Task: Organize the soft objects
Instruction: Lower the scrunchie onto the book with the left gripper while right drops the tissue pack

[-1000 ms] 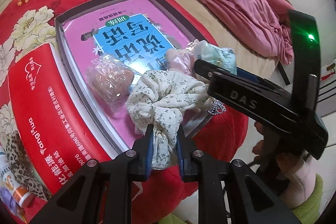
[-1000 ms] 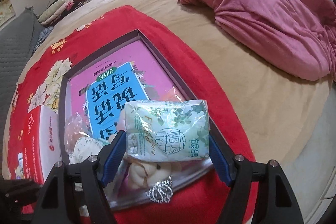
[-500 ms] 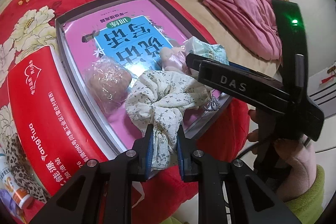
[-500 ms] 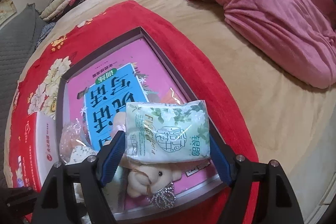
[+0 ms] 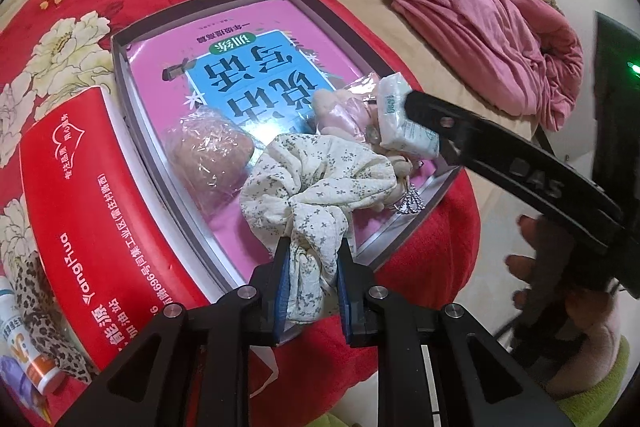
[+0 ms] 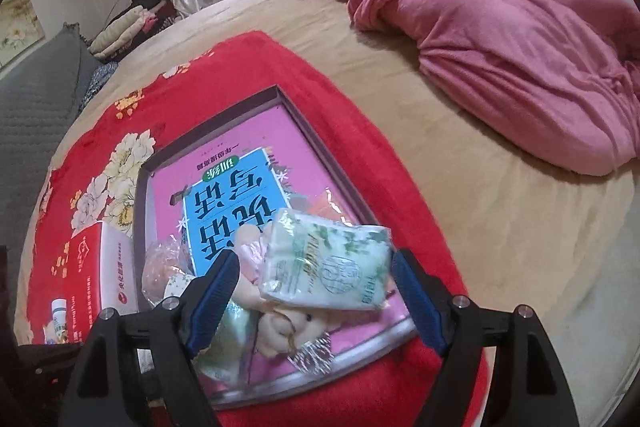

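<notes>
On the bed, the red blanket (image 6: 328, 115) is carrying your shallow tray (image 6: 356, 203). Your right gripper (image 6: 316, 291) is lifting and standing wide; the tissue pack (image 6: 328, 267), earlier squared between its pads, is now tilting loose over the tray. Your left gripper (image 5: 312, 279) is staying clamped on the floral scrunchie (image 5: 316, 183).

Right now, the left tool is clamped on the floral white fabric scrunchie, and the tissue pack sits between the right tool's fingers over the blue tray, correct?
Not quite: the tray is grey with a pink book inside, as the right wrist view shows. The left tool is clamped on the floral white fabric scrunchie, and the tissue pack sits within the right tool.
</notes>
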A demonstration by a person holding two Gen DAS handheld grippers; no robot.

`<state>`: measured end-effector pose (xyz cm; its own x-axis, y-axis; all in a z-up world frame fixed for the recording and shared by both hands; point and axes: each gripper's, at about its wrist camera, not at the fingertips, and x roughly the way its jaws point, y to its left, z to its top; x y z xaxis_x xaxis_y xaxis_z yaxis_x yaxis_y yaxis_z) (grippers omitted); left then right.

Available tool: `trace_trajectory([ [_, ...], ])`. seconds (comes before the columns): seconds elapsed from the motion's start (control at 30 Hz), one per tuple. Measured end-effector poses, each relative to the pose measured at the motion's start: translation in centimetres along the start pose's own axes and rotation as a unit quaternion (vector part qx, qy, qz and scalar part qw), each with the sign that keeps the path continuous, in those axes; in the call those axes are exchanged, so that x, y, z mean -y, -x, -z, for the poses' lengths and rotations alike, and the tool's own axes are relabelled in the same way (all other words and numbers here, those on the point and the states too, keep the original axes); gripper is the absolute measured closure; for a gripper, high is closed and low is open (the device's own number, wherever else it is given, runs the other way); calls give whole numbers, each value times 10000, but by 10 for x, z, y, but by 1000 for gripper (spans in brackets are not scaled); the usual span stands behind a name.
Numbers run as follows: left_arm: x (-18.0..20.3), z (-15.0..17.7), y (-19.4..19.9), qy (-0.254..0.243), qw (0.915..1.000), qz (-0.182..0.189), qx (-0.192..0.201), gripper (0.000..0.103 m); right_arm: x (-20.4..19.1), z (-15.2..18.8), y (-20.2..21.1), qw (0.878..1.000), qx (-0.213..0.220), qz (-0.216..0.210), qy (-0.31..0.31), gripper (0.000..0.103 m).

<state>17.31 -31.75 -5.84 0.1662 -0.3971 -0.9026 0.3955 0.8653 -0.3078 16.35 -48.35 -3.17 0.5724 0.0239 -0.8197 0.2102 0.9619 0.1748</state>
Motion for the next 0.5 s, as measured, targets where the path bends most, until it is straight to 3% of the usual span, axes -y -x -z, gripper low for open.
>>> trace_trajectory([
  [0.23,3,-1,-2,-49,9999,-139,-21,75,10,10,33,9994,280,103,-161,25],
  [0.3,4,-3,-1,-54,9998,-188,7,59,12,14,41,9991,336,133,-242,25],
  [0.37,4,-4,0,-27,9998,-184,36,50,13,18,46,9988,367,83,-311,25],
  [0.5,1,-6,1,50,9998,-174,55,49,14,22,52,9988,369,42,-323,25],
])
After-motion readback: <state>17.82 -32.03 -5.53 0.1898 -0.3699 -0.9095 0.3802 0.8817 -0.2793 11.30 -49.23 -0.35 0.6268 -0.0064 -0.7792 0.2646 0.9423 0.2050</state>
